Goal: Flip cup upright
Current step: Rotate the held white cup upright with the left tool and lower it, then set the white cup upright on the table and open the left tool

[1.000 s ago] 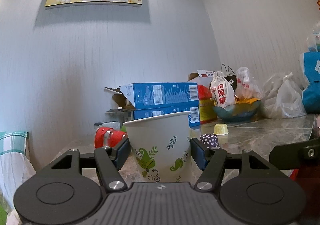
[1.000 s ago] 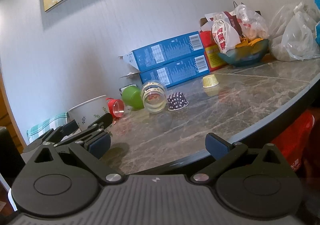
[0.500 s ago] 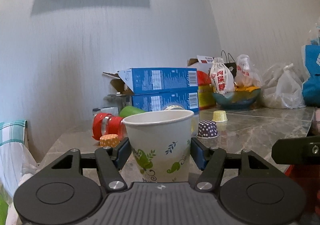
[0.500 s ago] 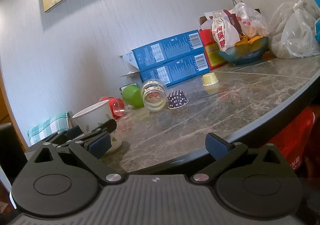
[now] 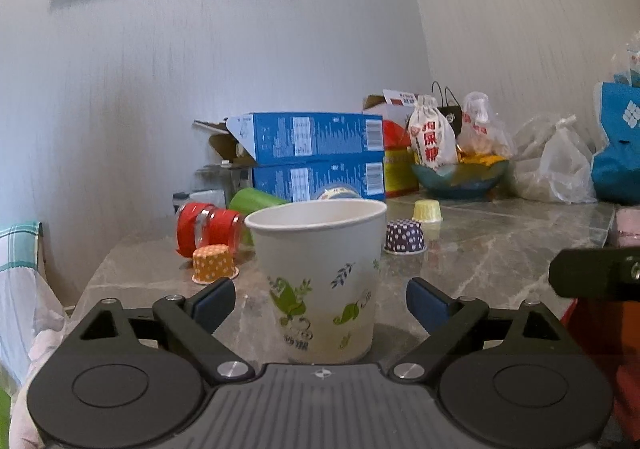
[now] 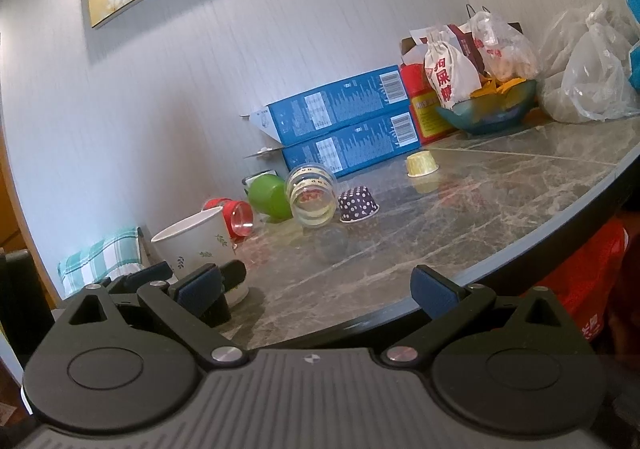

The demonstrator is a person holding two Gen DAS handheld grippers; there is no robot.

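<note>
A white paper cup with green leaf print (image 5: 320, 269) stands upright on the marble table (image 5: 500, 245), mouth up. My left gripper (image 5: 320, 301) is open, its blue-padded fingers apart on either side of the cup with gaps to its wall. In the right wrist view the cup (image 6: 196, 245) stands at the table's left end with the left gripper around its base. My right gripper (image 6: 316, 289) is open and empty, held off the table's front edge.
Small cupcake liners lie mouth down: orange (image 5: 214, 263), purple dotted (image 5: 404, 236), yellow (image 5: 427, 210). A red-lidded jar (image 5: 208, 227), a green cup (image 6: 269, 196) and a clear jar (image 6: 311, 201) lie on their sides. Blue boxes (image 5: 316, 153), a bowl (image 5: 460, 179) and bags stand at the back.
The left gripper lowered the cup onto the table, then opened; its fingers now stand clear of the cup. The right gripper has barely moved.
</note>
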